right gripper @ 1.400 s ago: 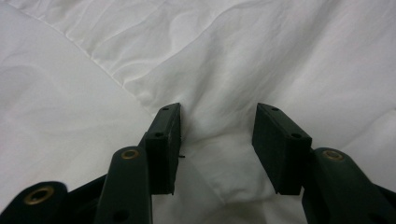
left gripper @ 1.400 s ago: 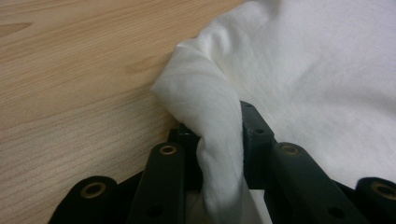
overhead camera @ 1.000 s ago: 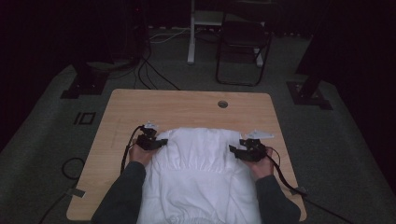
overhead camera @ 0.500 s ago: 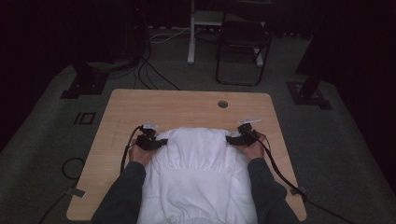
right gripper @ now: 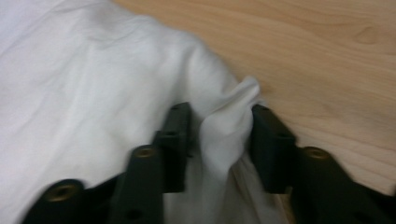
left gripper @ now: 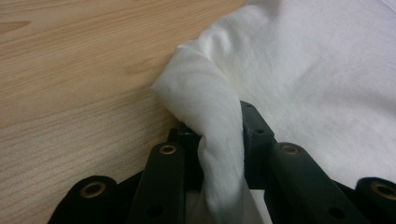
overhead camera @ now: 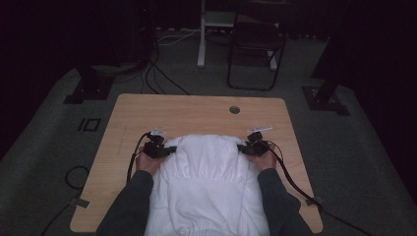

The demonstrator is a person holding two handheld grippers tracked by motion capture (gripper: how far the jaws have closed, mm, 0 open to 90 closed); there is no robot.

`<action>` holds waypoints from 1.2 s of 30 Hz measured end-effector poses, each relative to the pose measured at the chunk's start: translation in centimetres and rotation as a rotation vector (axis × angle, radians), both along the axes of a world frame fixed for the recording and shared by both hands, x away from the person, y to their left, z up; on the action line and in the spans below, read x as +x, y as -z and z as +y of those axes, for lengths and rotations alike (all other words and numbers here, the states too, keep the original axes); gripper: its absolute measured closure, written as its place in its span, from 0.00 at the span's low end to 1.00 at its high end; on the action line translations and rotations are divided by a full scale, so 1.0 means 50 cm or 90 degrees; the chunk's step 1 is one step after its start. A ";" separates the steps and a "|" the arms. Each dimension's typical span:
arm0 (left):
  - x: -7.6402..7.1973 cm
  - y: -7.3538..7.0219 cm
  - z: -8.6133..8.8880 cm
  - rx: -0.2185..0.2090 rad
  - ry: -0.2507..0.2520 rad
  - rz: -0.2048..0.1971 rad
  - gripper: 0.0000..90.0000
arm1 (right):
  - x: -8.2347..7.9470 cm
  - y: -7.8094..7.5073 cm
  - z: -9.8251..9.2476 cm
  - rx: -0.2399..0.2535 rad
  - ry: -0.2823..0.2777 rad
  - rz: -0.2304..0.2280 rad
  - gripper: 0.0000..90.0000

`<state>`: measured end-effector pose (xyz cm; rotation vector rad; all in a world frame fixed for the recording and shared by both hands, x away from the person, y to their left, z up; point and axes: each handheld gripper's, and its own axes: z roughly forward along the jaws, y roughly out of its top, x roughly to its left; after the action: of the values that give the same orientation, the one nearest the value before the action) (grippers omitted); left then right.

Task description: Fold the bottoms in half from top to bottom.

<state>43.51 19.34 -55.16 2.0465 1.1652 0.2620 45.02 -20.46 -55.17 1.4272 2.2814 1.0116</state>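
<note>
A white garment (overhead camera: pixel 206 172) lies spread on the wooden table (overhead camera: pixel 196 110), running from the middle to the near edge. My left gripper (overhead camera: pixel 169 149) sits at its far left corner, shut on a bunched fold of the white cloth (left gripper: pixel 215 93) that rises between the jaws (left gripper: pixel 217 122). My right gripper (overhead camera: pixel 242 147) is at the far right corner. Its jaws have just been closing, and a raised fold of the garment (right gripper: pixel 229 121) is pinched between them (right gripper: pixel 220 116). The person's dark sleeves rest along both sides of the garment.
A round cable hole (overhead camera: pixel 234 109) sits near the table's far edge. Bare wood (right gripper: pixel 327 46) lies beyond both grippers. A dark chair (overhead camera: pixel 255 49) and a white post (overhead camera: pixel 201 34) stand on the floor behind. The right gripper's cable (overhead camera: pixel 290 182) trails off the near right corner.
My right gripper has moved inward and down to the garment's far right corner, and its jaws have come in around a fold there. The left gripper has stayed put on its fold.
</note>
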 end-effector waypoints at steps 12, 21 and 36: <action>0.007 -0.001 0.009 -0.026 -0.013 0.027 0.84 | -0.005 -0.003 0.007 0.002 0.004 0.003 0.90; 0.016 -0.070 0.035 -0.089 -0.029 -0.015 0.90 | -0.003 -0.047 -0.022 -0.010 0.001 -0.051 0.91; 0.004 -0.206 0.009 -0.114 -0.012 -0.151 0.90 | -0.008 -0.196 -0.070 0.062 0.030 -0.184 0.91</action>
<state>43.69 19.81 -44.84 1.7949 1.0240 0.3855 44.62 -23.98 -45.37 1.2683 2.0089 1.2409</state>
